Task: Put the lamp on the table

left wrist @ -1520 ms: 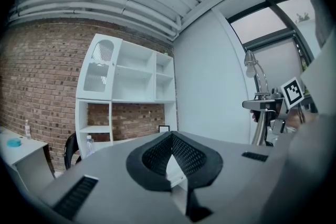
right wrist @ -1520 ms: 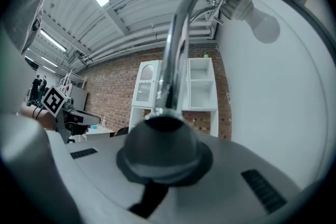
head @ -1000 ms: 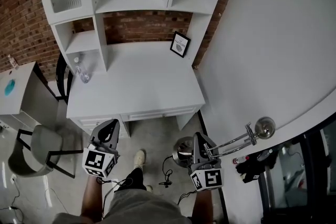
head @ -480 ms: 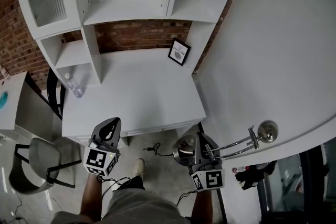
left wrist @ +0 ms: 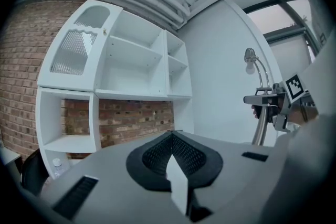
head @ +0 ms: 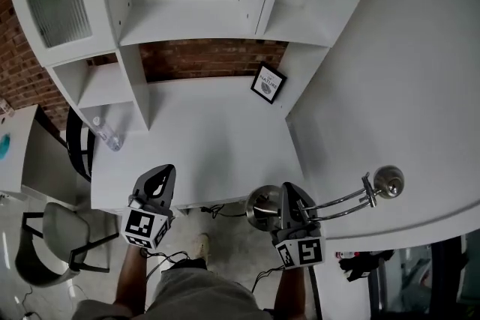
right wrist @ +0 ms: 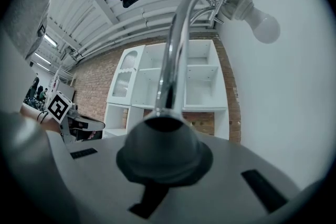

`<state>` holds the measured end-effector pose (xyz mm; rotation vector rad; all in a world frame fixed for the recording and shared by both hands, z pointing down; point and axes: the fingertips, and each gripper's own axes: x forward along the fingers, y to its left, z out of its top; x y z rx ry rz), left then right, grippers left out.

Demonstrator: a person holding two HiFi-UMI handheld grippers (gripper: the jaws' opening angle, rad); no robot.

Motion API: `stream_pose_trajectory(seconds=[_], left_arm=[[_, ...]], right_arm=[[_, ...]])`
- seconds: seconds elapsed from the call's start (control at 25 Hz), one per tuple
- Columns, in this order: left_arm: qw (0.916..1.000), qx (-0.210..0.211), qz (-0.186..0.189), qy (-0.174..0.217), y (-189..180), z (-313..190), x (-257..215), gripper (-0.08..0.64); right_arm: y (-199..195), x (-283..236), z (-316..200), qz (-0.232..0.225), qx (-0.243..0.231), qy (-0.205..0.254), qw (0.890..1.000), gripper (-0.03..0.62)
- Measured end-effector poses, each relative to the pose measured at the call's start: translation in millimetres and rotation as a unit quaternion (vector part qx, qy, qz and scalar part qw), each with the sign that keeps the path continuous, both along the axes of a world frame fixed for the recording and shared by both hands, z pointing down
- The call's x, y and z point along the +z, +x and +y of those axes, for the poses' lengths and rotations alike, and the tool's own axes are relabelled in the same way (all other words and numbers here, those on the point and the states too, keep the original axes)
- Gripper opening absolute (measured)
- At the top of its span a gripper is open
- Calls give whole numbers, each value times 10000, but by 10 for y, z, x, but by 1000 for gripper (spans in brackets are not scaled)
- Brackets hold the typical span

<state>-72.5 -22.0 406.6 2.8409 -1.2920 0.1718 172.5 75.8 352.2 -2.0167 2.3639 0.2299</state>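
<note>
Dim, even light; fisheye-warped edges

White counter (head: 217,146) and shelving (head: 191,34); red-brown brick wall (head: 214,58); chrome lamp (head: 337,200); black picture frame (head: 268,83); black-and-white square-patterned cubes on left claw (head: 166,170) and right claw (head: 287,189).

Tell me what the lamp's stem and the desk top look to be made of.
Lamp stem: looks like polished chrome-finished metal, since it mirrors the room in bright streaks. Desk top: a matt white painted board, probably wood or laminate; no grain shows, so I can't tell which.
</note>
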Motion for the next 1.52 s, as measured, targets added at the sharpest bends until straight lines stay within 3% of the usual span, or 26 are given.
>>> stream_pose_trajectory(seconds=[0.44, 0.88, 1.2, 1.52], left_arm=[[9996, -182, 58, -190, -193, -655, 240, 2], [9992, -388, 107, -31, -235, -1109, 352, 1], [9969, -781, 47, -102, -320, -1410, 557, 2], [9931, -1159, -57, -146, -369, -1779, 779, 1]], right_arm=[[-222, 100, -813, 254, -282, -186, 9991, 20], [-463, 300, -1587, 320, -782, -174, 9963, 20], [-585, 539, -2210, 167, -1182, -246, 9925, 20], [-759, 806, -2741, 352, -1683, -288, 9847, 20]])
